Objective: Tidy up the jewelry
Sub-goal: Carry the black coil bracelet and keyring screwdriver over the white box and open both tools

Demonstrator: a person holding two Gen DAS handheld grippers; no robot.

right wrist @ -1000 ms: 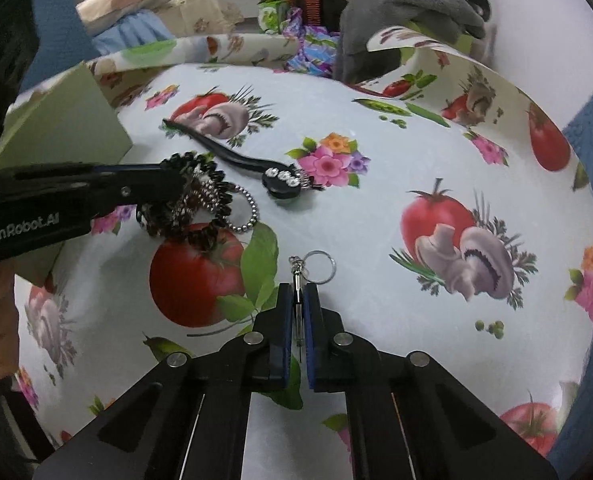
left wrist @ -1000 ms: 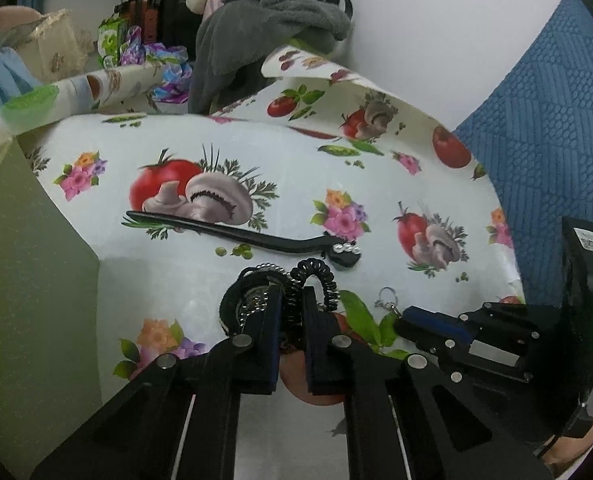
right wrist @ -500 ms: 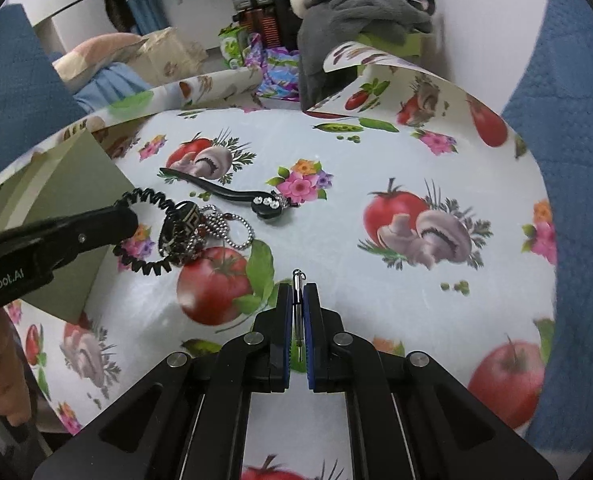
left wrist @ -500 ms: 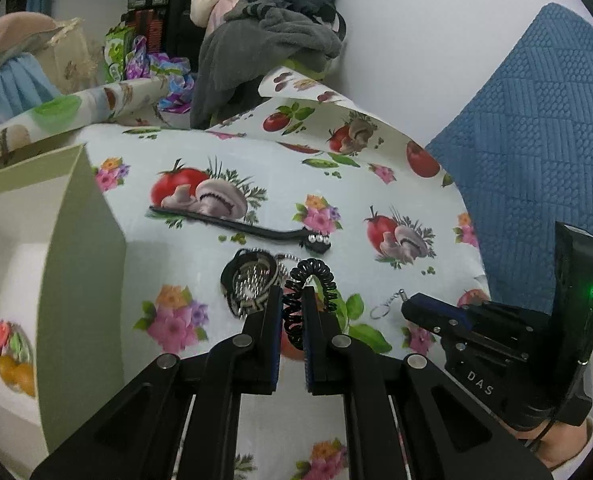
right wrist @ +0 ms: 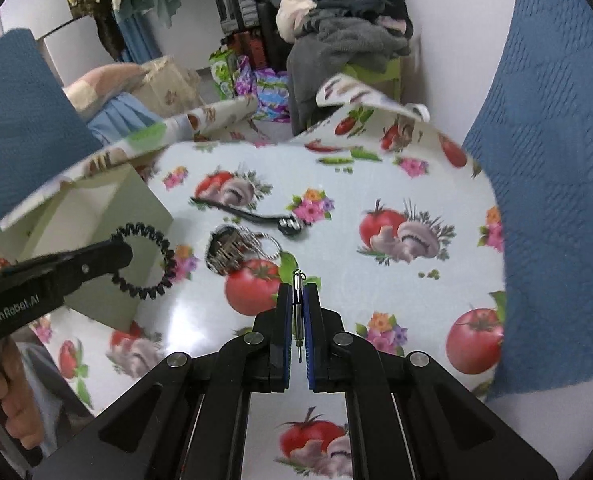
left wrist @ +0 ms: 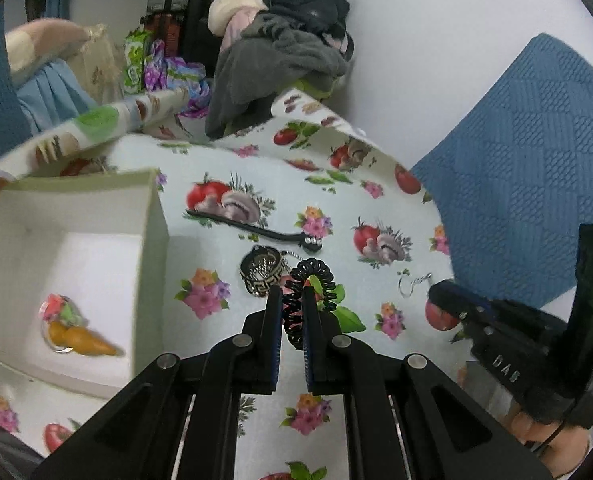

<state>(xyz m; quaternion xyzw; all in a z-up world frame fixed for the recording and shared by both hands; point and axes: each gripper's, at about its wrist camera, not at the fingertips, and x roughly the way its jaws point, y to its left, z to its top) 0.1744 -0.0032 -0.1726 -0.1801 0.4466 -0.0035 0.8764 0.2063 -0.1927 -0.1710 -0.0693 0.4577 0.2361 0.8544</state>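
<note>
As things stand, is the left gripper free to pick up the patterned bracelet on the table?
Probably not: the left gripper is shut on the black coil hair tie, so the bracelet must wait.

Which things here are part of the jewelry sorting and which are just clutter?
Job: black spiral band in the left tongs, metal keyring piece in the right tongs, patterned bangle, black hair clip, white box.

Clutter: clothes pile, blue cushion.

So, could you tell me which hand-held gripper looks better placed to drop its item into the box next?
Probably the left hand-held gripper: its black spiral hair tie hangs beside the open box.
</note>
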